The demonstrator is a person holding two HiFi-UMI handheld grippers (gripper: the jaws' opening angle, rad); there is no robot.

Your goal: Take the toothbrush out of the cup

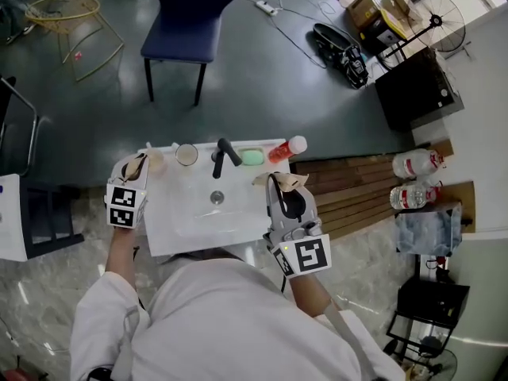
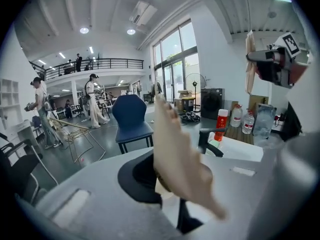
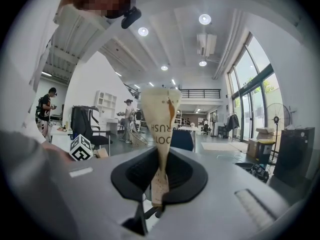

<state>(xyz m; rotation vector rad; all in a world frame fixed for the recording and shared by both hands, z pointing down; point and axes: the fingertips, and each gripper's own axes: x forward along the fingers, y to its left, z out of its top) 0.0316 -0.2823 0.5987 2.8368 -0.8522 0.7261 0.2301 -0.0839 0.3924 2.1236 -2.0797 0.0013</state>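
White sink (image 1: 198,219) bears a cup (image 1: 186,155) at its back edge. Print on the paper packet (image 3: 161,129) clamped by the right tool (image 3: 159,186) shows only in the right gripper view. The left tool (image 2: 170,189) pinches a beige strip (image 2: 175,149).

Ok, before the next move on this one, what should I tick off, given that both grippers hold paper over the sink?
1. Left gripper has a firm hold: ok, shut on a beige paper piece.
2. Right gripper has a firm hold: ok, shut on a printed paper wrapper.
3. A gripper is free to take the toothbrush: not ok, both are occupied.
4. Cup stands upright on the back rim of the sink: ok.
5. Toothbrush is in the cup: cannot tell, too small in the head view.
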